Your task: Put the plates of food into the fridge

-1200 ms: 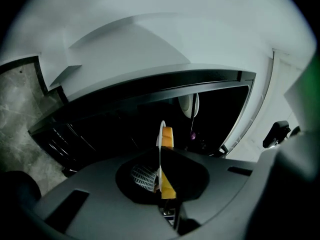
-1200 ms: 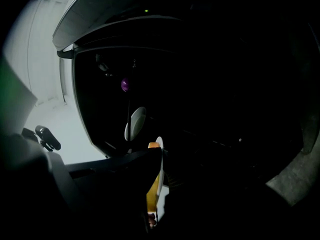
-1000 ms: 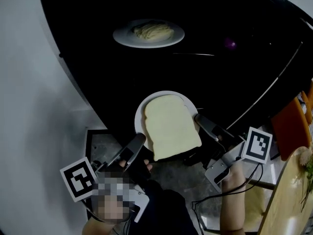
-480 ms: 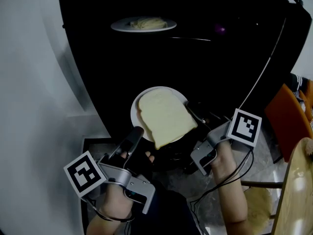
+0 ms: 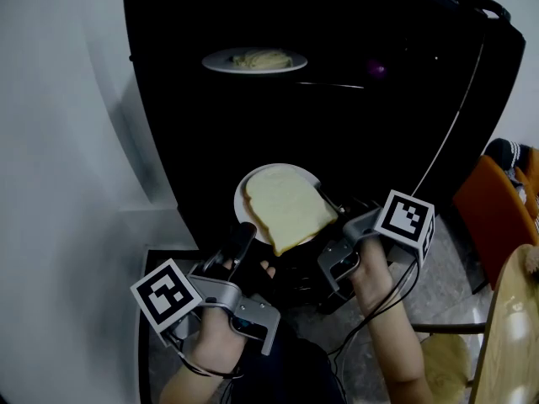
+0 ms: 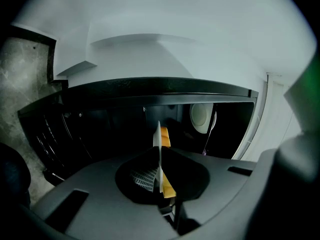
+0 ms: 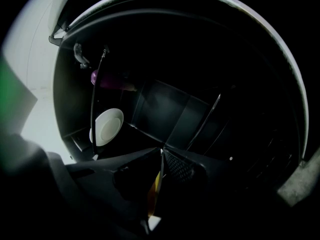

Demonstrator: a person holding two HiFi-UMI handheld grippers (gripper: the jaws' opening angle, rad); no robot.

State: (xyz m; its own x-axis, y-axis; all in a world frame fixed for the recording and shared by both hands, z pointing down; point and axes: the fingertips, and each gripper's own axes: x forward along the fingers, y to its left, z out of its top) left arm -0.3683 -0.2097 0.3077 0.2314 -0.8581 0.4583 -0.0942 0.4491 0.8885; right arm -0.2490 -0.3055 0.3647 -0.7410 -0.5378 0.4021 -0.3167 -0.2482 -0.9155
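You've brought the toast plate [image 5: 242, 202], rim pinched by left gripper [image 5: 242, 236] and right gripper [image 5: 328, 200] fingers, nearer the fridge [image 5: 194, 133], its dark centre open.

- The left gripper [image 5: 243, 234], a grey two-jaw tool carrying a black-and-white marker cube [image 5: 167, 297], is pointing up and forward. Its jaws are pressing together on the near-left rim of the white round plate [image 5: 239, 202].
- The left hand [image 5: 210, 337] is wrapping that gripper's handle low in the head view.
- The right gripper [image 5: 325, 199], of the same grey make, is reaching in from the right, its jaws clamping tight on the plate's right rim.
- The right hand [image 5: 367, 278] is gripping its handle, with the bare right forearm [image 5: 394, 348] running down to the bottom edge.
- The two grippers are flanking the plate, tips angling toward each other.
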